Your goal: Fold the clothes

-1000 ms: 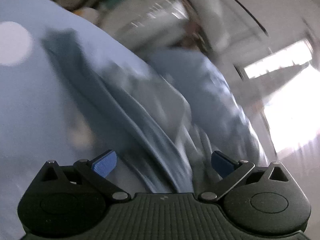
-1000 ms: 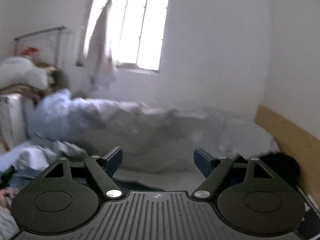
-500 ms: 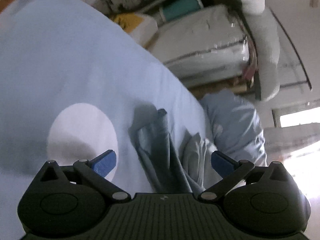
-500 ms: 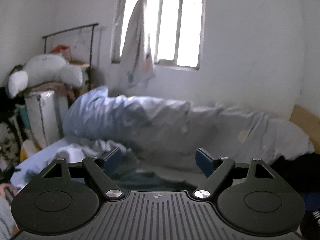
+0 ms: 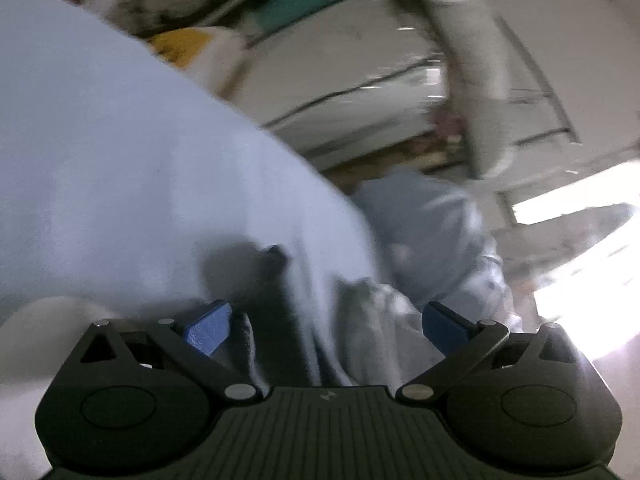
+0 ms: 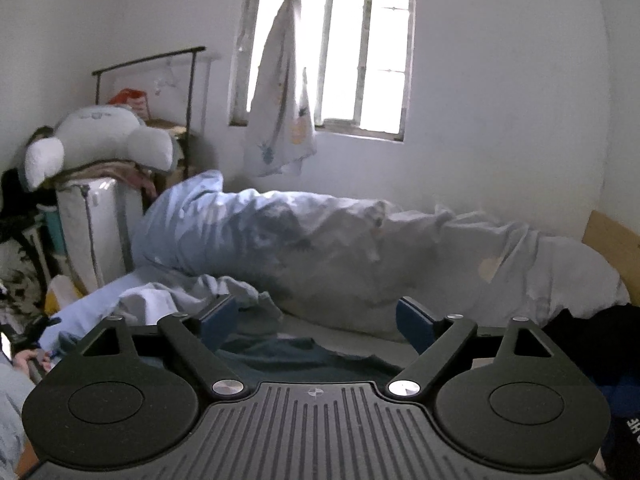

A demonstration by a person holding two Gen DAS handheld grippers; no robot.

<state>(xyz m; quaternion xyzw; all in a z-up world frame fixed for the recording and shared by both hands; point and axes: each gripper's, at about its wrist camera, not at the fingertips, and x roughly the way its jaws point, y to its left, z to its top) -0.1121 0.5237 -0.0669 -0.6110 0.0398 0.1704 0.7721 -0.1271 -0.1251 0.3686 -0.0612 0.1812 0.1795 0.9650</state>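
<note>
- Since half a second ago, the left wrist view is sliding closer over the pale blue bed sheet, the white round patch is dropping toward the lower left corner, and the picture is smearing with motion; the right wrist view is tilting slightly, bringing more of the window and bed into sight.
- The left gripper is hanging with its jaws wide apart, gripping nothing; a dark grey-blue garment and a lighter grey crumpled one are lying on the sheet between the blue fingertips.
- The right gripper is likewise standing wide open and empty, above a dark teal garment spread on the bed just beyond its body.
- A rumpled light blue duvet is lying along the far side of the bed against the white wall.
- A knotted curtain is hanging at the bright window.
- A plush toy is sitting atop a white appliance at the left, under a black rail.
- A hand is showing at the far left edge.
</note>
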